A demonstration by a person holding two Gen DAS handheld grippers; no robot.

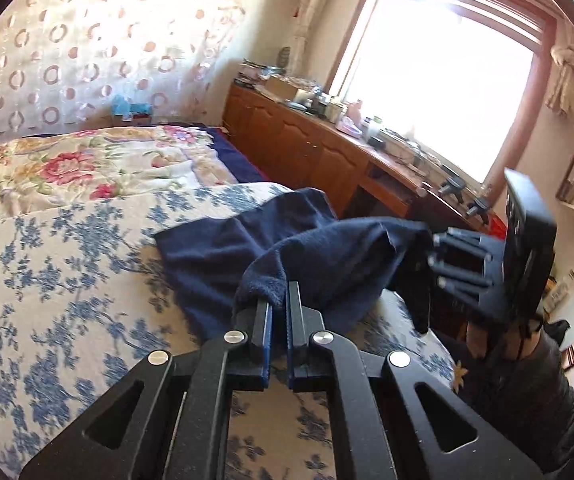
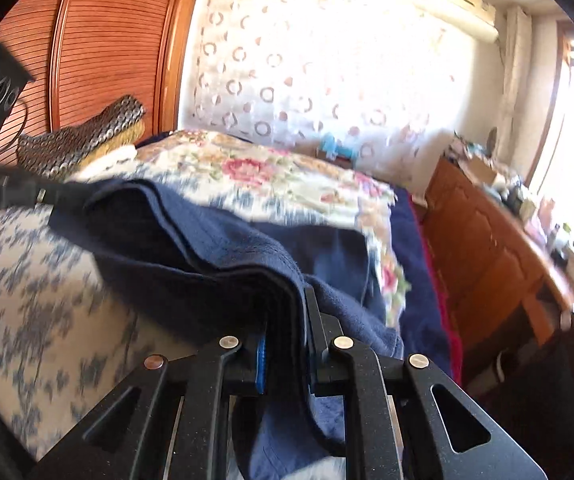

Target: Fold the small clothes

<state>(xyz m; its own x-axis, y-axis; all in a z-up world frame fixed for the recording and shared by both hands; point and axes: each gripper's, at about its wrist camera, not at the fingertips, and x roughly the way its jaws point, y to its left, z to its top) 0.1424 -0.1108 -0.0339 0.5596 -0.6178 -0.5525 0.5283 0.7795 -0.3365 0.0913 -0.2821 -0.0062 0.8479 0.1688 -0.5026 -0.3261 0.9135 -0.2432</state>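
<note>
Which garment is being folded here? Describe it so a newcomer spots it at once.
Find the bed with the blue-and-white floral cover. On it lies a dark navy fleecy garment, pinched by the left hand-held gripper and right hand-held gripper. It is the only plain, unpatterned cloth held by both.

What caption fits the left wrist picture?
Left tongs pinch a navy cloth above the bed.

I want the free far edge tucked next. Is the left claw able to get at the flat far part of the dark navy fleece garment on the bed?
Probably not yet: the left claw is shut on the dark navy fleece garment.
</note>
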